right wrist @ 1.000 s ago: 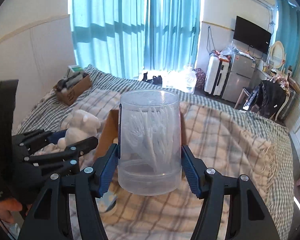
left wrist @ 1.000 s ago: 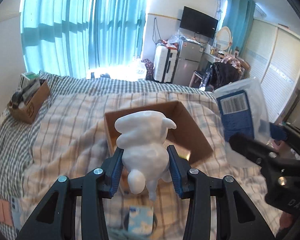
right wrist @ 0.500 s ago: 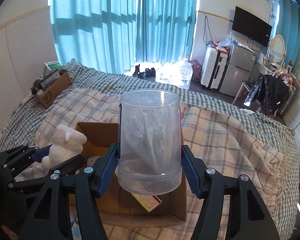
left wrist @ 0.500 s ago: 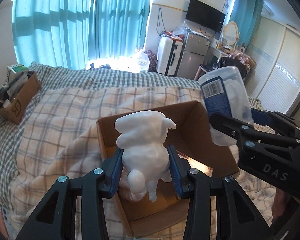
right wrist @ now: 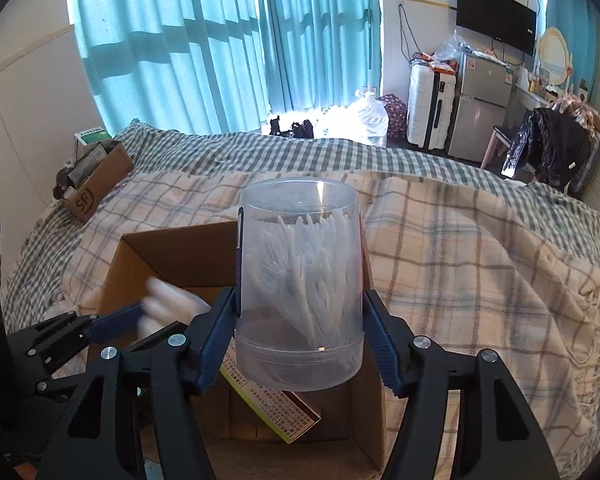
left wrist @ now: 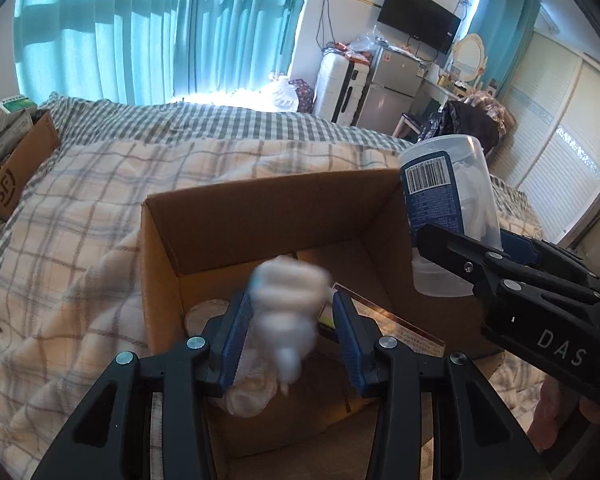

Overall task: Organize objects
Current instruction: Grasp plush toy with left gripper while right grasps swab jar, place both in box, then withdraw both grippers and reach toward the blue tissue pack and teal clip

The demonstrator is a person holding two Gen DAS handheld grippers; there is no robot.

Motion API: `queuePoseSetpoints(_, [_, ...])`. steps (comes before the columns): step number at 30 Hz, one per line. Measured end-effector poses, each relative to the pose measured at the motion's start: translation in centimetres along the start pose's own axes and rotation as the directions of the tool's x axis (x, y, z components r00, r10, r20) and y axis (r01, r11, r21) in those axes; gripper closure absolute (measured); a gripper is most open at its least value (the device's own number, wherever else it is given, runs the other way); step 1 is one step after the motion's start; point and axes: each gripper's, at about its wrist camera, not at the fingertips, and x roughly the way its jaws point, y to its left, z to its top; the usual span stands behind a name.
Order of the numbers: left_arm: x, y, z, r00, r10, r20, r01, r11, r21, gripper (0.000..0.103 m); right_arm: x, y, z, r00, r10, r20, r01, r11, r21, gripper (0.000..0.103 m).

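An open cardboard box (left wrist: 260,216) sits on the plaid blanket. My left gripper (left wrist: 290,328) is over the box with its jaws a little apart. A white figurine (left wrist: 288,312), blurred by motion, is between the pads and lower than the fingertips; contact cannot be told. It also shows blurred in the right wrist view (right wrist: 172,304). My right gripper (right wrist: 300,328) is shut on a clear plastic jar (right wrist: 300,280) of white picks, held upright above the box's right side (right wrist: 168,248). The jar shows in the left wrist view (left wrist: 448,208) with a blue barcode label.
Inside the box lie a flat printed packet (right wrist: 276,412) and a pale bundle (left wrist: 248,384). A smaller cardboard box (left wrist: 16,168) with items stands at the bed's far left. A suitcase (right wrist: 428,112), a fridge and a chair stand beyond the bed.
Both grippers moved forward over the open box. The white figurine has slipped down between the left pads and is blurred, and the left jaws have widened. The jar stays gripped.
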Motion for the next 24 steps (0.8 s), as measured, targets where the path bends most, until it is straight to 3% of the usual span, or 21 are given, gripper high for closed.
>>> queuePoseSetpoints(2, [-0.2, -0.3, -0.1, 1.0, 0.004, -0.011, -0.004, 1.0, 0.011, 0.052, -0.4, -0.2, -0.2, 1.0, -0.008, 0.018, 0.008, 1.0, 0.006, 0.038])
queuePoseSetpoints(5, [-1.8, -0.9, 0.2, 1.0, 0.018, 0.008, -0.018, 1.0, 0.015, 0.029, -2.7, -0.7, -0.1, 0.998, 0.001, 0.061, -0.003, 1.0, 0.027, 0.022])
queuePoseSetpoints(9, [-5.6, -1.1, 0.7, 0.998, 0.021, 0.062, -0.022, 1.0, 0.019, 0.023, -7.4, -0.6, 0.4, 0.994, -0.025, 0.11, 0.021, 0.999, 0.036, 0.022])
queuePoseSetpoints(12, [-9.4, -1.2, 0.6, 0.993, 0.032, 0.117, -0.036, 0.999, 0.033, 0.01, -12.2, -0.2, 0.5, 0.986, -0.055, 0.156, 0.051, 0.998, 0.029, 0.016])
queuePoseSetpoints(18, [-16.4, 0.0, -0.9, 0.98, 0.047, 0.195, -0.05, 0.999, 0.014, 0.005, -21.1, 1.8, -0.7, 0.966, -0.086, 0.244, 0.088, 0.996, 0.001, 0.008])
queuePoseSetpoints(24, [-20.1, 1.9, -3.5, 0.967, 0.103, 0.234, -0.113, 0.993, 0.03, 0.004, -25.2, 5.0, -3.9, 0.953, -0.087, 0.291, 0.108, 0.992, -0.057, 0.001])
